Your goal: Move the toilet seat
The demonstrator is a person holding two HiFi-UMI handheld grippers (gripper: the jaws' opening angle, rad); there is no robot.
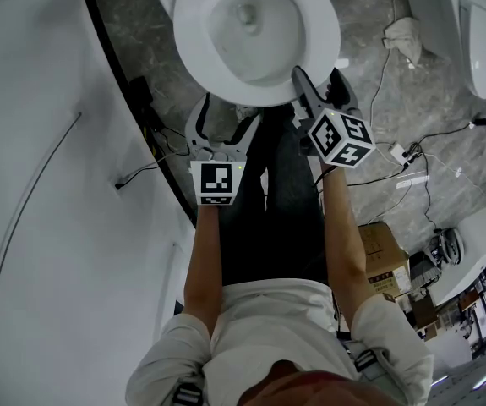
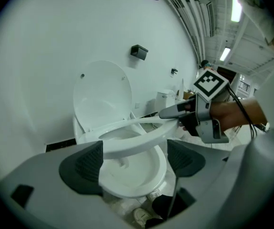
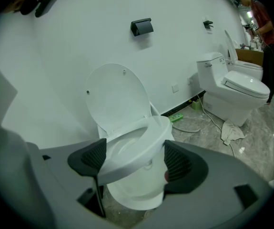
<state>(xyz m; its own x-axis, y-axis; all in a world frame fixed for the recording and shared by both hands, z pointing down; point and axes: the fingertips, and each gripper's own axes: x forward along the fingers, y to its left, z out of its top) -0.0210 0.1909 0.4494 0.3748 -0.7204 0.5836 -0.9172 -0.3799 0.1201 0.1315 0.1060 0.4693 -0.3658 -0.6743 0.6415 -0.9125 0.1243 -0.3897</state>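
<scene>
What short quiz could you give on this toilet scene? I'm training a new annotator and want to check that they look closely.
1. True or false: the lid is shut over the bowl.
2. The toilet seat is: A flat on the bowl; B lifted partway and tilted; C upright against the lid.
3. Which gripper holds the seat's front edge, and how do the other's jaws stand?
Key: 1 false, it stands upright. 2 B. 3 The right gripper holds it; the left gripper has its jaws apart.
</scene>
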